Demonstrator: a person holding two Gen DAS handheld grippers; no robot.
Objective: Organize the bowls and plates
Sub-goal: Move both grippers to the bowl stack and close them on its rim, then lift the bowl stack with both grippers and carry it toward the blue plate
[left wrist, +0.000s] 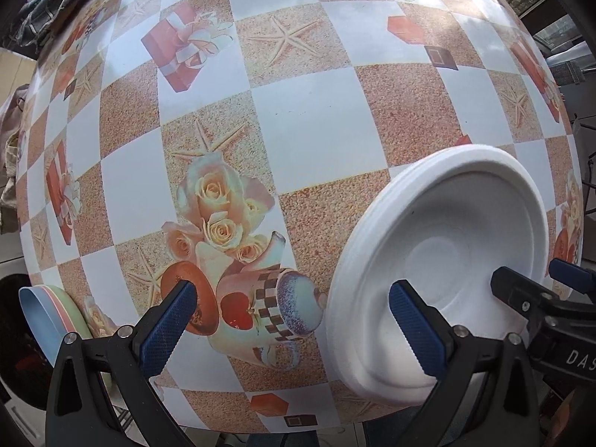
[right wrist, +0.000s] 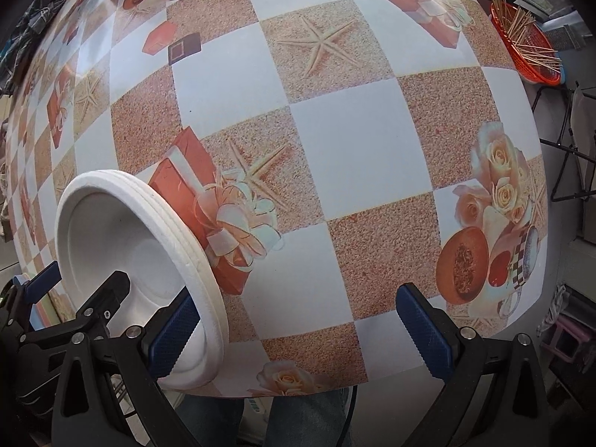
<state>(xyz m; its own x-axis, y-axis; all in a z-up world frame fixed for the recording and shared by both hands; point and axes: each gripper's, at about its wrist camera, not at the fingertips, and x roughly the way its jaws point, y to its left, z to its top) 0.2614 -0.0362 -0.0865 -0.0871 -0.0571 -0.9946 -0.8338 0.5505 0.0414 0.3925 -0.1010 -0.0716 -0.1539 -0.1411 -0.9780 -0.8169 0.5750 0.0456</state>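
Both wrist cameras look down close over the table's (left wrist: 316, 123) near edge, sharing the white plates (left wrist: 447, 260).

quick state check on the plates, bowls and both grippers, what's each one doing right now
white foam plates: stacked, flat on the table, near its front edge
coloured bowls: nested, at the table's left edge, partly hidden
left gripper: open, empty
right gripper: open, empty
orange basket: holding thin wooden sticks

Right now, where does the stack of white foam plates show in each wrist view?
Left wrist: white foam plates lower right, beside the right finger of the open left claw.
Right wrist: lower left, by the left finger of the open right claw.
Shared landmark: the checkered tablecloth.
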